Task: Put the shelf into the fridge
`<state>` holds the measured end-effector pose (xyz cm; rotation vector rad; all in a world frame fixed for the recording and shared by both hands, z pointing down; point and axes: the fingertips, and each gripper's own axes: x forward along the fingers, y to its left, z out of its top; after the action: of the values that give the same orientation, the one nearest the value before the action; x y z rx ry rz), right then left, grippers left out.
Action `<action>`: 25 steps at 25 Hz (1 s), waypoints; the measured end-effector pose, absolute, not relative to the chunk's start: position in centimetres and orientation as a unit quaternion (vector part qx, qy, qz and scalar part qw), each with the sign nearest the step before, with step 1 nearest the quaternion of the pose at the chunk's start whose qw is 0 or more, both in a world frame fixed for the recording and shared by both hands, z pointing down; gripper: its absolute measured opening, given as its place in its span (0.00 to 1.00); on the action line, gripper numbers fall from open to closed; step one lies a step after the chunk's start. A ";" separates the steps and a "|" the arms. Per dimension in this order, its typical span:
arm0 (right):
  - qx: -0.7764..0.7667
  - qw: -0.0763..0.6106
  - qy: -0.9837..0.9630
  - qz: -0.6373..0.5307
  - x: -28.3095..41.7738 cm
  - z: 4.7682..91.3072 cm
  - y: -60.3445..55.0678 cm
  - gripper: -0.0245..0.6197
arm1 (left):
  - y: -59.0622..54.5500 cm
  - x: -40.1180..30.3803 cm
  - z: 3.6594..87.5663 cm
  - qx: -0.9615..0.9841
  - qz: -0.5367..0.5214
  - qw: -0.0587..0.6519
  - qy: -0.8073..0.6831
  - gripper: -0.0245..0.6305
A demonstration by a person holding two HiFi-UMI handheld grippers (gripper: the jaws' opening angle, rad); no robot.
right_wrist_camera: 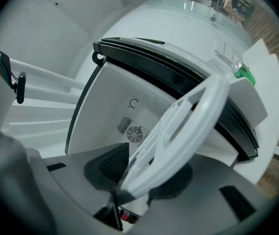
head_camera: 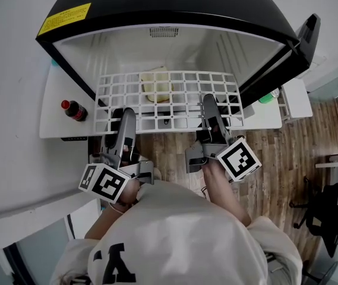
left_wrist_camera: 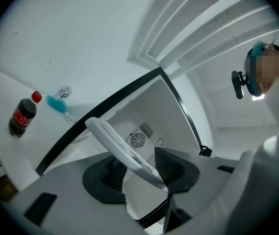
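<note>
Right tongs (head_camera: 209,101) are clamped on the near edge of the grid shelf (head_camera: 174,92); left tongs (head_camera: 126,114) stand slightly slack around the same edge, pads not seen pressing. The shelf lies level in the mouth of the fridge (head_camera: 174,5), far edge inside, near edge jutting out, side edges close to the walls, open space behind it up to the round vent (left_wrist_camera: 138,140). The door (head_camera: 304,40) stands open at right; a cola bottle (head_camera: 73,110) rests on the table (head_camera: 53,114) at left, apart from the shelf's corner.

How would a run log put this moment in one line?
stage: shelf at open fridge mouth | right gripper: shut on shelf | left gripper: jaws loose around shelf edge
</note>
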<state>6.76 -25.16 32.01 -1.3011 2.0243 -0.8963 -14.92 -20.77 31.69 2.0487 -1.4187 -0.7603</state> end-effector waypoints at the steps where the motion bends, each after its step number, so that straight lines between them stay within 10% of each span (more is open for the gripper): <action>1: -0.485 0.284 0.756 -0.335 6.8 32.0 -25.2 0.25 | -20.8 -14.9 31.7 0.758 -0.282 0.265 -0.525 0.29; 25: -0.491 0.298 0.749 -0.331 6.7 32.4 -27.5 0.25 | -23.0 -15.2 32.2 0.767 -0.277 0.274 -0.509 0.29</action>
<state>6.74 -27.54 32.43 -1.3055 1.9897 -0.8788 -15.22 -23.03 32.21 2.0639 -1.3693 -0.7440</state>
